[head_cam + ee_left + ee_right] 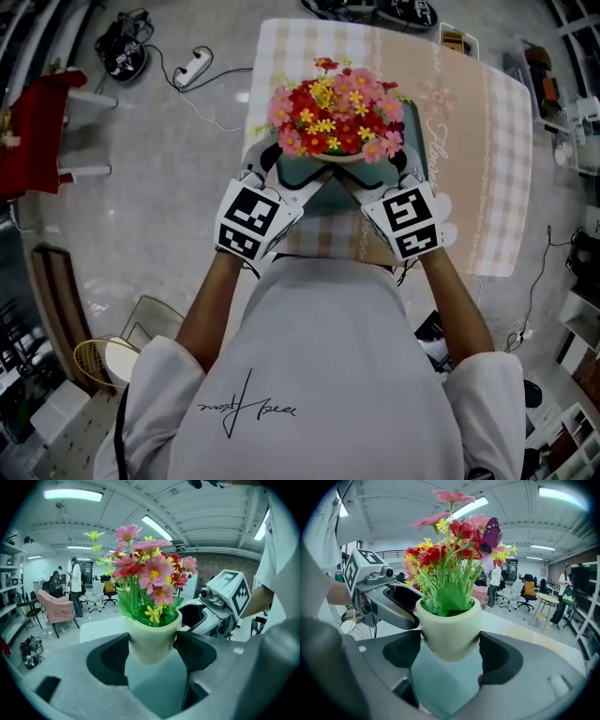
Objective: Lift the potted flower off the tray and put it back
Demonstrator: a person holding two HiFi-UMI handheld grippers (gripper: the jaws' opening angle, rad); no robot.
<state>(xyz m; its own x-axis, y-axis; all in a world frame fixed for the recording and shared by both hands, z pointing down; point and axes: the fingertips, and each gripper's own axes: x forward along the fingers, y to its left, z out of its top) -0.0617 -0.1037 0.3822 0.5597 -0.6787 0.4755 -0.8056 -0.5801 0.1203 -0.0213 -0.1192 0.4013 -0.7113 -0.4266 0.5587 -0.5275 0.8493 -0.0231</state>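
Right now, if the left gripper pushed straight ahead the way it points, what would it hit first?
The potted flower: its cream pot sits clamped between the jaws of the left gripper. Right behind it, seemingly close, is the right gripper, facing back from the opposite side.

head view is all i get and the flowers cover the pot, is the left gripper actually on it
Observer: Yes. In the left gripper view, the left gripper has its dark pads pressed against both sides of the pale pot.
Operator: ok and the right one
Observer: Same there. The right gripper view shows the right gripper shut on the pot from the opposite side, with one pad on each side of it.
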